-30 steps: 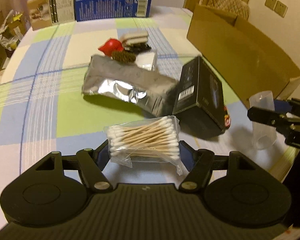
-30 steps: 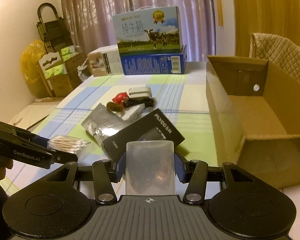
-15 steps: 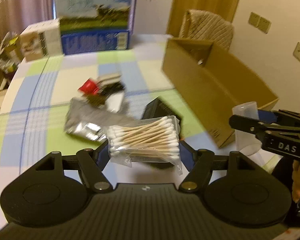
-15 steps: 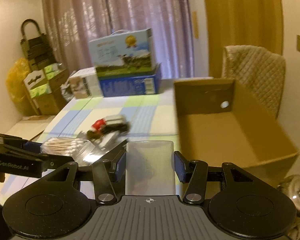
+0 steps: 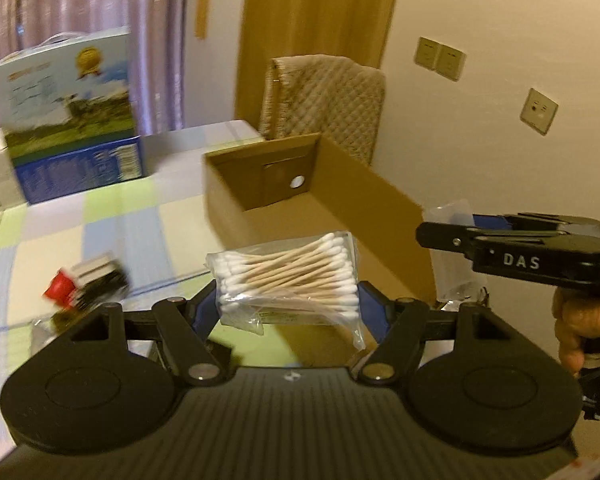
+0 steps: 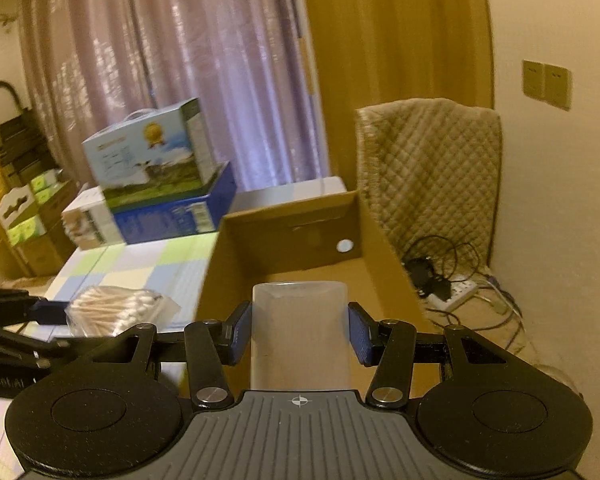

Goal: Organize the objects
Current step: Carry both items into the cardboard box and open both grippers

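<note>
My left gripper (image 5: 287,304) is shut on a clear bag of cotton swabs (image 5: 288,276), carried in the air in front of the open cardboard box (image 5: 340,208). My right gripper (image 6: 299,332) is shut on a translucent plastic cup (image 6: 299,332), upright between the blue pads, over the near end of the cardboard box (image 6: 288,236). In the left wrist view the right gripper (image 5: 444,236) with the plastic cup (image 5: 452,216) shows at the right edge. The swab bag (image 6: 120,312) shows at the left of the right wrist view. The box interior that is visible holds nothing.
Small items (image 5: 88,284), one red, lie on the checked tablecloth (image 5: 120,220) left of the box. Milk cartons (image 6: 156,184) stack at the table's far end. A padded chair (image 6: 428,176) stands behind the box, with a power strip and cables (image 6: 452,288) on the floor.
Both grippers have risen and swung right toward the cardboard box with their loads. The foil pouch and black box have dropped out of view; the box's inside now shows.
</note>
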Action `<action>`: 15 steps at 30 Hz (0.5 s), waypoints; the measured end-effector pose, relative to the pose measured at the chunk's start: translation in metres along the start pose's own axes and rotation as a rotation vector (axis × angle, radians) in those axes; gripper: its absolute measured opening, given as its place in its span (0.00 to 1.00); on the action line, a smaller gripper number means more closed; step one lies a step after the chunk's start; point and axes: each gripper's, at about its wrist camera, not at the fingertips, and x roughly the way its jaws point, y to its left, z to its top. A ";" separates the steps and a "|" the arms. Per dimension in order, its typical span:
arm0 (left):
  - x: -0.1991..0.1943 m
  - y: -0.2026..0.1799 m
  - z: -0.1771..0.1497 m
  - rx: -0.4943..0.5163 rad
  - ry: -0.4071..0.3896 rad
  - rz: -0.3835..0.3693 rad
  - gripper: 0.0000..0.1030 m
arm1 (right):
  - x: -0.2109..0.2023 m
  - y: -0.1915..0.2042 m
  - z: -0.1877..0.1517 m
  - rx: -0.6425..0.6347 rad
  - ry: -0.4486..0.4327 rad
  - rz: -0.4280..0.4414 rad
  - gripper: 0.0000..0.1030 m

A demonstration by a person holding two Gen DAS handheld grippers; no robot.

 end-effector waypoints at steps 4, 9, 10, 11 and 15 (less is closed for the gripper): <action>0.027 -0.020 0.013 0.030 0.014 -0.027 0.69 | 0.005 -0.020 0.003 0.030 -0.007 -0.022 0.46; 0.054 -0.029 0.022 0.035 0.007 -0.035 0.86 | 0.013 -0.030 0.000 0.043 0.013 -0.021 0.46; 0.055 -0.028 0.022 0.039 0.004 -0.031 0.86 | 0.014 -0.031 -0.001 0.043 0.015 -0.018 0.46; 0.055 -0.027 0.021 0.042 0.000 -0.025 0.86 | 0.016 -0.031 -0.002 0.044 0.017 -0.016 0.46; 0.048 -0.016 0.017 0.031 -0.004 0.014 0.87 | 0.023 -0.028 -0.004 0.047 0.029 -0.005 0.46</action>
